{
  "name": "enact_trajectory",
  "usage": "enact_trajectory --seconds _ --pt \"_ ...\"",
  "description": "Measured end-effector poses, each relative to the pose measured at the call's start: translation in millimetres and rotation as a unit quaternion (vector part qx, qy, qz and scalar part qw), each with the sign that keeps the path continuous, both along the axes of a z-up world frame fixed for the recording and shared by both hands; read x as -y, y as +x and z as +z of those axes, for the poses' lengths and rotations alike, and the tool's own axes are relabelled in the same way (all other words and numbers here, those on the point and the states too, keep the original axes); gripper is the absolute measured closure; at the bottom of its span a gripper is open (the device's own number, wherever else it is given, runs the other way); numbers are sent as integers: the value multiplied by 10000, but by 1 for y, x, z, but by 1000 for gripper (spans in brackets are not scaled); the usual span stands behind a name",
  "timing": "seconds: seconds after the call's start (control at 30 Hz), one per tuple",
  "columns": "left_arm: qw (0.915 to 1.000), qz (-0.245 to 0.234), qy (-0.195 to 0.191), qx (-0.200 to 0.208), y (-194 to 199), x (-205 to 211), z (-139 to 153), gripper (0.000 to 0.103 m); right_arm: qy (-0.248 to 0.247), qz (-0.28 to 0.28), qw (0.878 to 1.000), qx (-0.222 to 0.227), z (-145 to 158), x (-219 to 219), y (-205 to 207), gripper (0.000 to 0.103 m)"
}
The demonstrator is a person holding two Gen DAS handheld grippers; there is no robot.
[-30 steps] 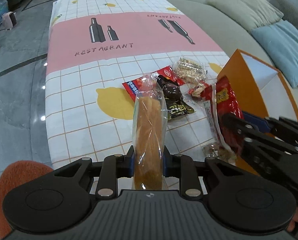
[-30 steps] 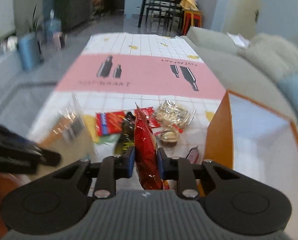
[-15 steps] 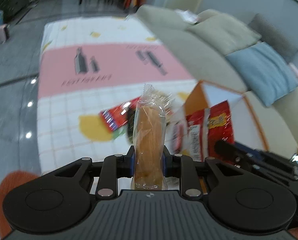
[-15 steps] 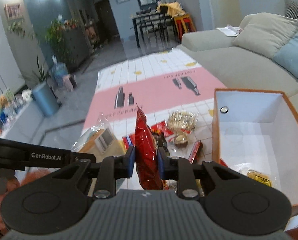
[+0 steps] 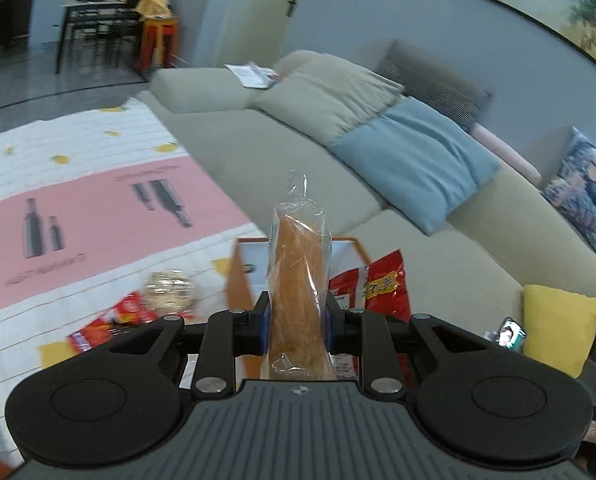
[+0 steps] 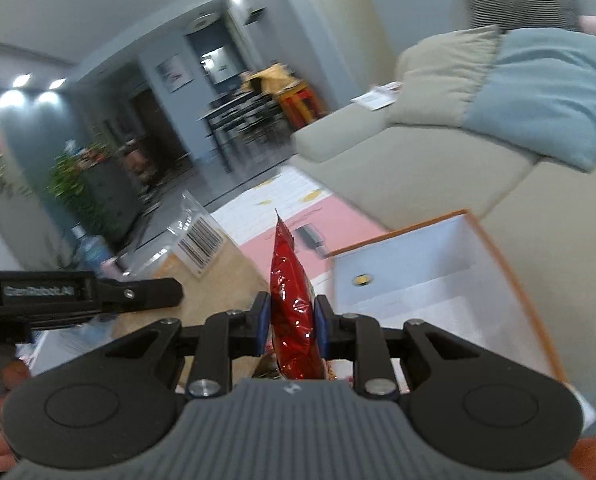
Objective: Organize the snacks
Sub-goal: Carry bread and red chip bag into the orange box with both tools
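The left gripper is pinched on a long bread roll sealed in a clear wrapper, gripping its lower part so the loaf stands upright between the blue pads. The roll hangs in the air just in front of the orange box, which sits at the sofa-side edge of the table. The right gripper is clamped on a red foil packet, held edge-on and upright, close beside the orange box, whose white interior lies open just right of the packet.

Both snacks look light. The bread is soft and will squash under a hard squeeze; the mid-to-lower hold seems sensible, since the crimped wrapper tip would slip. The foil packet is slick and air-filled, so a hold near its sealed edge or flat across its body is likely safest, and its contents may crumble if pressed.

More snacks remain on the table left of the box: a clear bag of nuts and red packets. The drop into the box is not yet made.
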State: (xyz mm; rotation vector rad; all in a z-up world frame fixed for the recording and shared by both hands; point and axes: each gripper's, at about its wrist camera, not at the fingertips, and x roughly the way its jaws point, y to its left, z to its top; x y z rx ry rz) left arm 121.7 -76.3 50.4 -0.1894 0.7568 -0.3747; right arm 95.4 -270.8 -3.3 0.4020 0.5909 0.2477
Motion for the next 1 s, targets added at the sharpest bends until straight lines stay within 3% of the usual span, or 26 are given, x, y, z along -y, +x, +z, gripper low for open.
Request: enact_trajectory --seconds 0.3,0.57,0.8,0.9,1.0 --pt "9991 -166 -109 -377 47 41 -46 76 500 -486 9946 -766 -47 41 34 82" --pt "9951 148 -623 -750 92 47 -90 76 743 -701 9876 -1193 -74 59 59 82" --pt "9911 341 -710 -1077 113 52 -123 76 920 -813 9827 -1384 -90 65 75 82" --pt "9879 308 -731 -1330 119 55 -135 76 892 -844 9819 -1442 -94 62 78 82" --pt "9872 211 -499 -1500 120 62 -143 76 559 -945 9829 -1476 -96 56 79 82"
